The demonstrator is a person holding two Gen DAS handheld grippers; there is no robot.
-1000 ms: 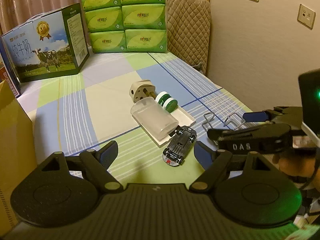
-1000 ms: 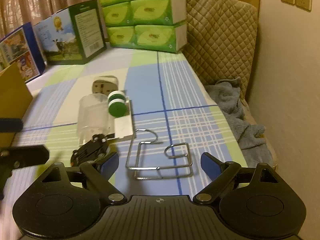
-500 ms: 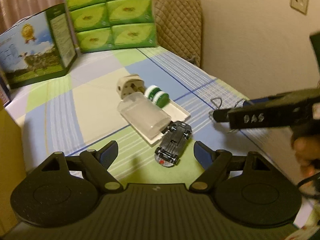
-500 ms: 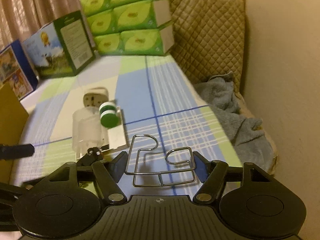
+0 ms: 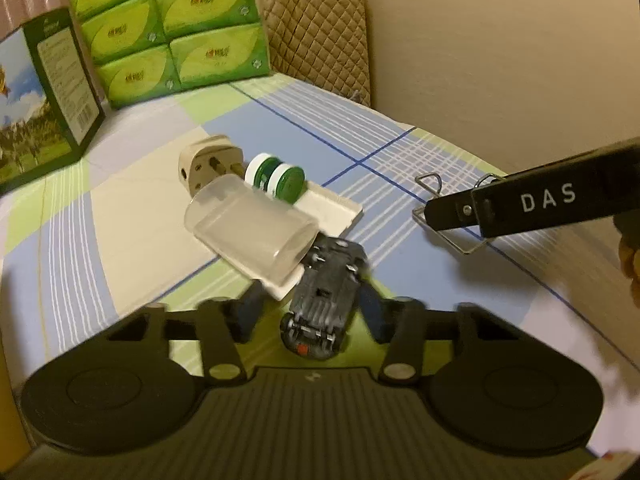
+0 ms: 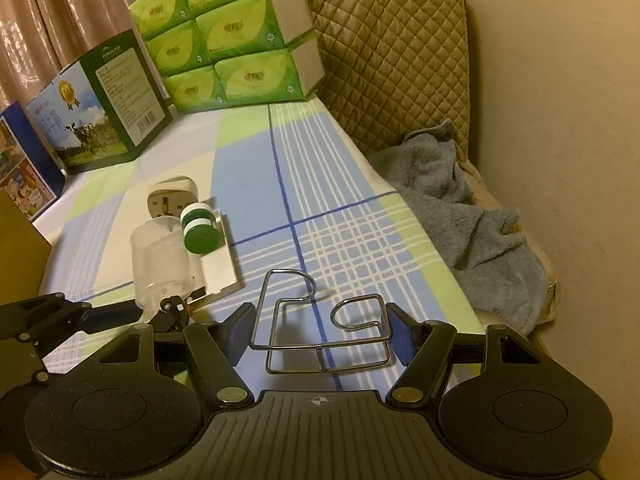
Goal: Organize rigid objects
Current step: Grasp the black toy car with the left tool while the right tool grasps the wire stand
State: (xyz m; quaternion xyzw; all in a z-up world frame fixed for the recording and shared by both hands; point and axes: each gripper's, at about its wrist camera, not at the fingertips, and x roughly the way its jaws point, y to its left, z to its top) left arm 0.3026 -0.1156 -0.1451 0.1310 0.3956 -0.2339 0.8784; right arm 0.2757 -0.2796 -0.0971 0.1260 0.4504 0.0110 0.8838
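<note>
A black toy car [image 5: 326,298] lies upside down on the checked cloth. My left gripper [image 5: 312,310] has its fingers on either side of the car, still a little apart from it. A white tray [image 5: 332,210] holds a clear plastic cup [image 5: 250,232] on its side and a green-and-white spool [image 5: 276,180]. A beige plug adapter [image 5: 204,162] lies behind the tray. My right gripper [image 6: 320,334] is open around a wire hook rack [image 6: 320,332], which lies flat on the cloth. The rack [image 5: 448,220] and the right gripper's finger also show in the left wrist view.
Green tissue packs [image 6: 236,40] and a milk carton box [image 6: 104,104] stand at the back. A quilted cushion [image 6: 392,48] and a grey towel [image 6: 464,224] lie to the right by the wall. A cardboard box [image 6: 20,248] stands on the left.
My left gripper moved forward and narrowed around the toy car. My right gripper moved forward so that its open fingers now flank the wire rack.
</note>
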